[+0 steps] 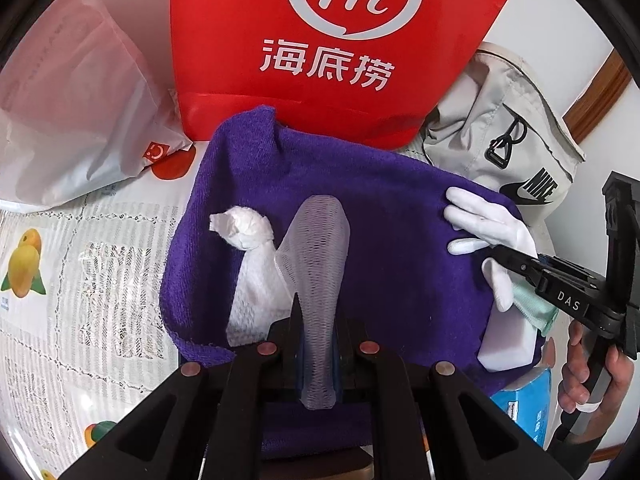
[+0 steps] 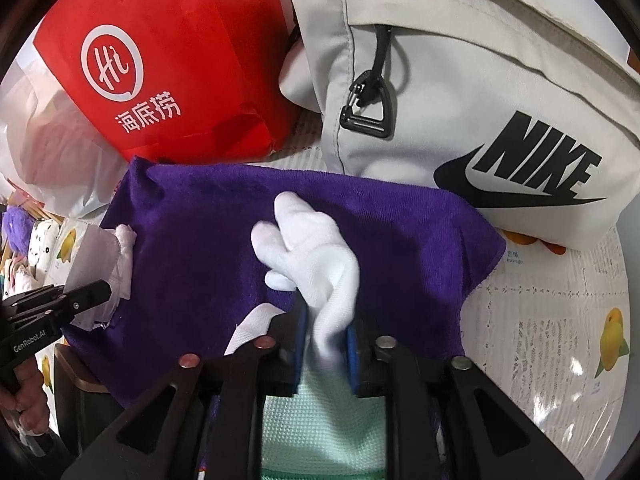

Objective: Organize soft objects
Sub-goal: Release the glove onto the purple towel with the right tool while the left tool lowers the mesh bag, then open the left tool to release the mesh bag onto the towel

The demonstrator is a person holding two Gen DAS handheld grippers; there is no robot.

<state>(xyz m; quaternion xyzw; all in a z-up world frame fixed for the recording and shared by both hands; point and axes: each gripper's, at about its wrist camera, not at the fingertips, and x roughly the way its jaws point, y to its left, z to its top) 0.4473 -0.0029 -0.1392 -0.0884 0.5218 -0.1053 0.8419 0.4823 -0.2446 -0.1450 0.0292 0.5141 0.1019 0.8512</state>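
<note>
Mid-sort. Left gripper (image 1: 318, 344) pinching white mesh sleeve (image 1: 320, 248); right gripper (image 2: 326, 344) pinching white glove (image 2: 316, 256), 3 o'clock on purple towel (image 1: 392, 208). Nothing bagged yet.

Both views bright w/ even, diffuse daylight, soft shadows, strong fisheye bending plus black vignette at edges, mild glare on plastic table (image 2: 560, 360) cover, near hand-held gripper parts slightly soft.

Table (image 1: 60, 280) w/ clear lace cover over mango-print cloth. White wall (image 1: 560, 60) behind, wood trim (image 1: 600, 96) at right. Even daylight, soft shadows.
</note>
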